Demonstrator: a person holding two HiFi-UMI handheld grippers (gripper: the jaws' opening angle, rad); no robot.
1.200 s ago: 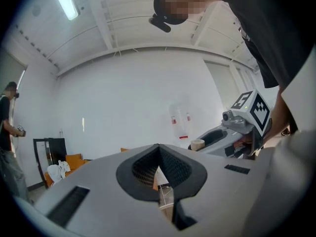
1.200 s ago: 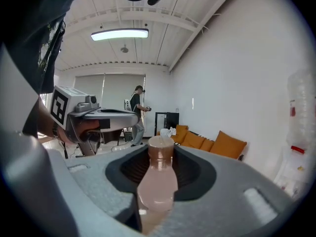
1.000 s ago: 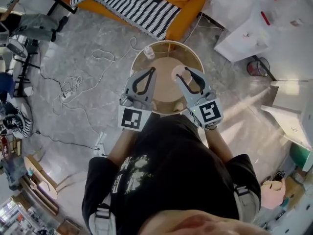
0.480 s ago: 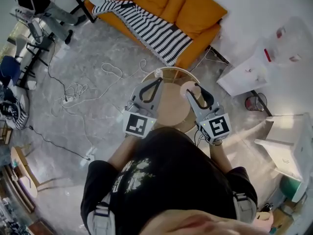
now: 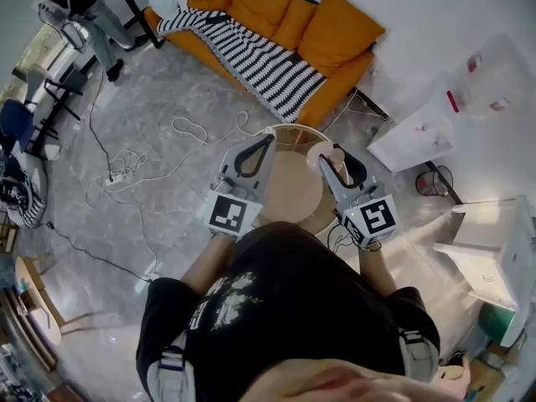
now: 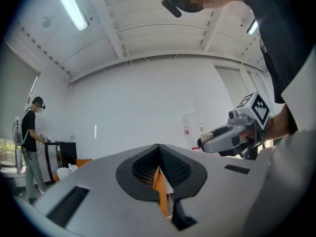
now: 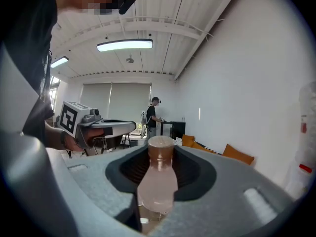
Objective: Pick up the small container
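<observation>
Right gripper view shows the right gripper point(image 7: 160, 153) pinching the small container point(image 7: 158, 181), a pale pinkish bottle with a brown cap. It stands upright at the centre of the frame, and the dark pads press on its neck and shoulders from both sides. Below its base I can see a strip of tan surface.

In the left gripper view, the left gripper point(image 6: 159, 148) has its jaws pressed together tip to tip with nothing between them. A sliver of orange shows through the gap lower down.

From the head view I see both tools side by side at the centre of the frame, well apart. The container sits over the upper right part of the round wooden table point(image 5: 289, 198).

Further out, an orange sofa point(image 5: 276, 11) with a striped blanket point(image 5: 272, 69) runs across the top of that frame. White cables point(image 5: 126, 162) lie on the grey floor at the left. A person point(image 7: 153, 113) stands in the distance, just left of centre in the right gripper view.
</observation>
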